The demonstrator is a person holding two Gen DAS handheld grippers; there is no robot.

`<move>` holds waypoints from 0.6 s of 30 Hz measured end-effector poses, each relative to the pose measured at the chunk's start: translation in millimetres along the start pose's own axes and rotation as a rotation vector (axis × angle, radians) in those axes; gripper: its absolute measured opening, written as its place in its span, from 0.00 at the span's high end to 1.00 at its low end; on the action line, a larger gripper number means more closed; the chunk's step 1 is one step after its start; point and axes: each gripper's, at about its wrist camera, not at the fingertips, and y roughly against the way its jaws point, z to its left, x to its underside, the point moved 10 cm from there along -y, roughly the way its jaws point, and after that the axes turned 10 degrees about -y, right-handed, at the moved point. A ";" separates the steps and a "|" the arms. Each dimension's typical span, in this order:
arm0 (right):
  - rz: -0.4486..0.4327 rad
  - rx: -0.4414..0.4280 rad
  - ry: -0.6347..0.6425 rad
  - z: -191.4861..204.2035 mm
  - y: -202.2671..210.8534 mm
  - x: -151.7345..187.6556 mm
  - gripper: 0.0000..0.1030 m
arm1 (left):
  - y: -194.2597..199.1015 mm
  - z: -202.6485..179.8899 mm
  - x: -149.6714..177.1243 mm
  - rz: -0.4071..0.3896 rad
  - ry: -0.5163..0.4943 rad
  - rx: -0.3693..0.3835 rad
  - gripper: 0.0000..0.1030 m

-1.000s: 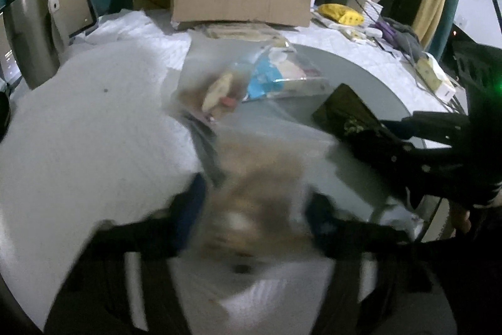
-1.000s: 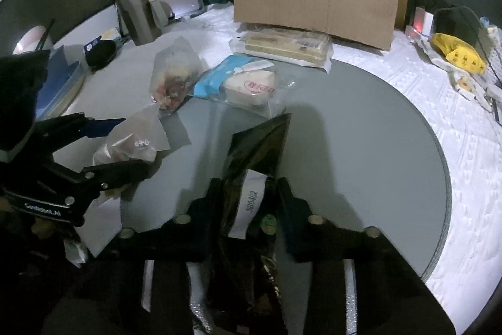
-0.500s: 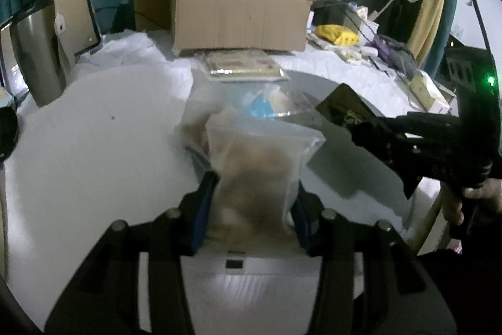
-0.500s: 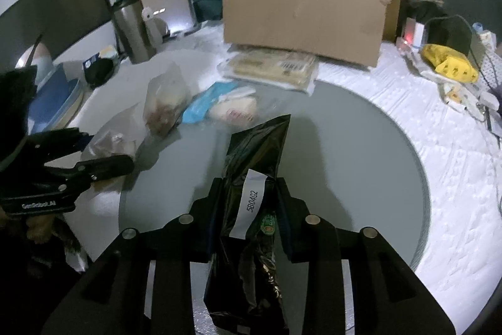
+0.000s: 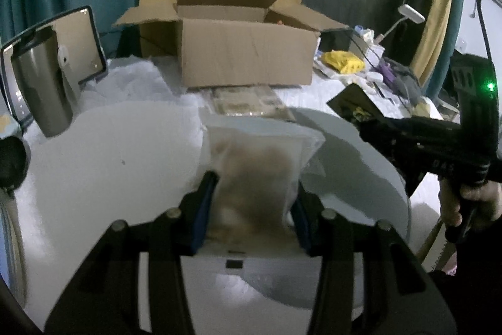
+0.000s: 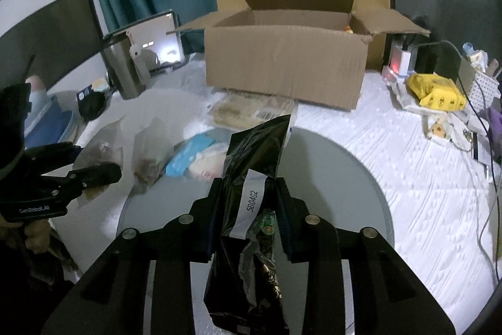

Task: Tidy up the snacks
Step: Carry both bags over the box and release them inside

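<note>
My left gripper (image 5: 252, 197) is shut on a clear bag of brown snacks (image 5: 255, 165), held above the table. My right gripper (image 6: 249, 197) is shut on a black foil snack bag (image 6: 254, 175) with a white label, also lifted. An open cardboard box (image 6: 282, 62) stands at the back of the table; it also shows in the left wrist view (image 5: 244, 52). On the table lie a clear bag of mixed snacks (image 6: 150, 153), a blue-and-white packet (image 6: 197, 156) and a flat cracker pack (image 6: 248, 112). The left gripper (image 6: 94, 171) shows at the left of the right wrist view.
A round grey glass plate (image 6: 360, 193) lies on a white tablecloth. A steel tumbler (image 5: 40, 96) and a tablet (image 5: 81, 40) stand at the left. A yellow packet (image 6: 436, 90), cables and small items crowd the right side.
Both grippers have risen with their bags and tilted toward the box. The clear bag, blurred a second ago, now hangs steady in the left gripper.
</note>
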 end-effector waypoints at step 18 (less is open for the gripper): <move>-0.088 0.001 0.043 -10.8 9.9 -64.0 0.67 | 5.8 23.2 -71.7 -0.110 -0.007 -0.061 0.55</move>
